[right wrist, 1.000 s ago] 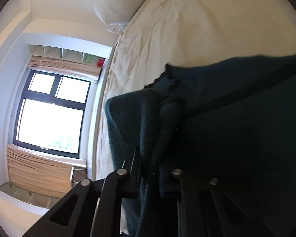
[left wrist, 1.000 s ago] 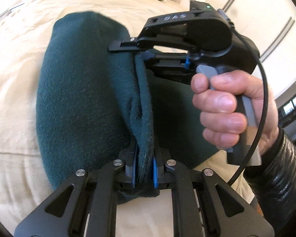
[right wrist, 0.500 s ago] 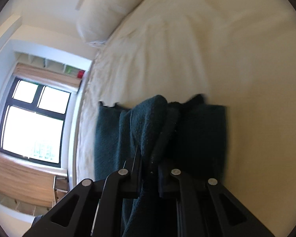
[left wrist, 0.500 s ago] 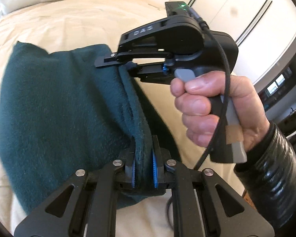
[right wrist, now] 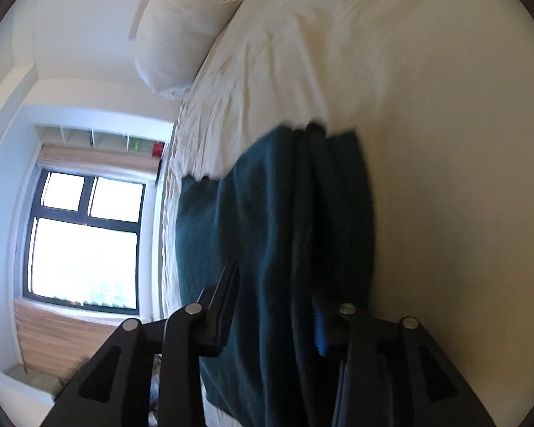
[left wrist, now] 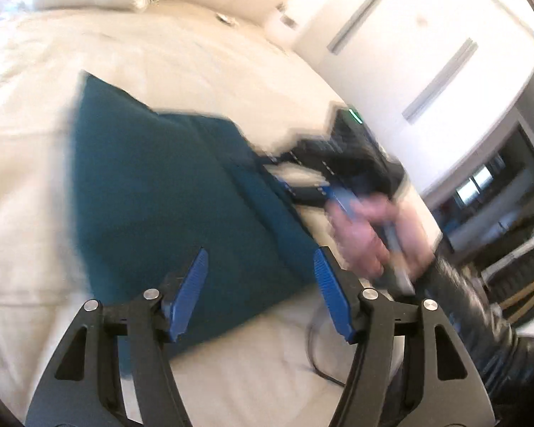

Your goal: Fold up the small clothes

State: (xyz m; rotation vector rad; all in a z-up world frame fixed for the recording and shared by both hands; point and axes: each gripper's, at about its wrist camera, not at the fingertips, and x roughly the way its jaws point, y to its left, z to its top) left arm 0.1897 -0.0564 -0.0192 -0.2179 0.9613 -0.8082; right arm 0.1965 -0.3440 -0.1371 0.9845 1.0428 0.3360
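A: Whereas half a second ago both tools pinched the raised edge, the left gripper (left wrist: 260,295) now stands wide open, holding nothing. Released?

B: Yes. The dark teal fleece garment (left wrist: 167,192) lies flat on the cream bedsheet (left wrist: 195,53), so this fold looks laid down. The right gripper (right wrist: 274,313) is also spread, with cloth between its fingers but not clamped, as far as the blur allows.

A: Orientation?

B: In the left view, the long axis runs from 11 o'clock to 5 o'clock, the far corner pointing to 11. The folded edge sits on the 3 o'clock side, beside the right tool.
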